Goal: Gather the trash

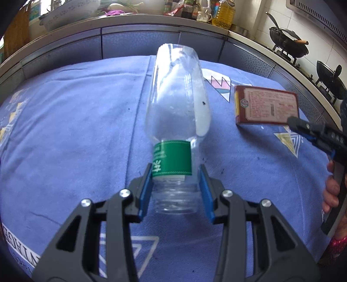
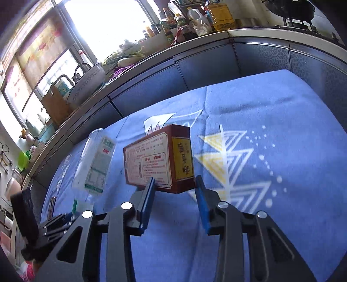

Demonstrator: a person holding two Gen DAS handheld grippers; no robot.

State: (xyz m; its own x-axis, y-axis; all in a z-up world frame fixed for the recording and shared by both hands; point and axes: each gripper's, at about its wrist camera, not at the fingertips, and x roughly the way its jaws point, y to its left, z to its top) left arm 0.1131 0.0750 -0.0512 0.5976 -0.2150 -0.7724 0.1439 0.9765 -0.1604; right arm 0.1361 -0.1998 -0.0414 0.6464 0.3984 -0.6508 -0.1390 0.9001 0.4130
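Observation:
A clear plastic bottle (image 1: 177, 97) with a green label lies lengthwise on the blue cloth, neck end toward me. My left gripper (image 1: 175, 171) is shut on it, blue pads pressing both sides at the label. To its right sits a dark red box (image 1: 266, 106) with a printed panel. In the right wrist view the box (image 2: 149, 160) shows a yellow end face, and my right gripper (image 2: 174, 180) is shut on its near corner, one pad on each side. The bottle (image 2: 95, 162) lies left of the box. The right gripper (image 1: 303, 128) reaches in from the right edge.
A blue patterned cloth (image 1: 76, 130) covers the table. Behind it run grey cabinet fronts (image 1: 138, 43) under a counter with a patterned bowl (image 1: 65, 17), an oil bottle (image 1: 224, 13) and two black woks (image 1: 288, 43) on a stove. A hand (image 1: 331, 191) holds the right gripper's handle.

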